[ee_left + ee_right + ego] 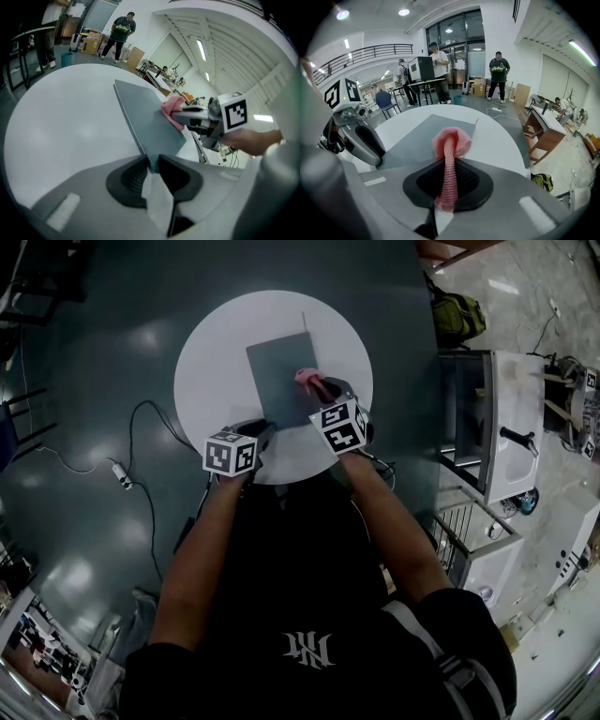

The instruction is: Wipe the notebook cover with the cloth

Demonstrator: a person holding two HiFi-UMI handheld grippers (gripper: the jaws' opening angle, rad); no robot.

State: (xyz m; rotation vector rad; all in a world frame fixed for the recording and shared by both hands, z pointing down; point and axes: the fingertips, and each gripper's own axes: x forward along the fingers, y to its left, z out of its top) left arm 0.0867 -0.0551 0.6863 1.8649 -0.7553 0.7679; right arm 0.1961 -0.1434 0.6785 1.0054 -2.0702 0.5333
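Notebook (281,376) with a plain grey cover lies flat near the middle of a round white table (216,352), its cover closed. A pink knitted cloth (307,377) sits on the cover close to the right edge. In the right gripper view the cloth (450,140) bulges out in a folded wad in front of the jaws and touches the notebook (417,133).

The right gripper (449,161) has its 2 jaws squeezed together on a narrow strand of that cloth, which runs back between the pads. In the head view this gripper (319,388) reaches over the notebook's right side.

The left gripper (152,164) is clamped on the notebook's near corner: the corner of the grey cover (147,122) goes into the slim gap between the 2 pads, which pinch it. In the head view the left gripper (265,432) rests at the lower left corner of the book, near the table's front rim.

Around the table lies a dark, shiny floor (94,381) with a cable (141,427) trailing across it. A green bag (457,315) sits off to the right.
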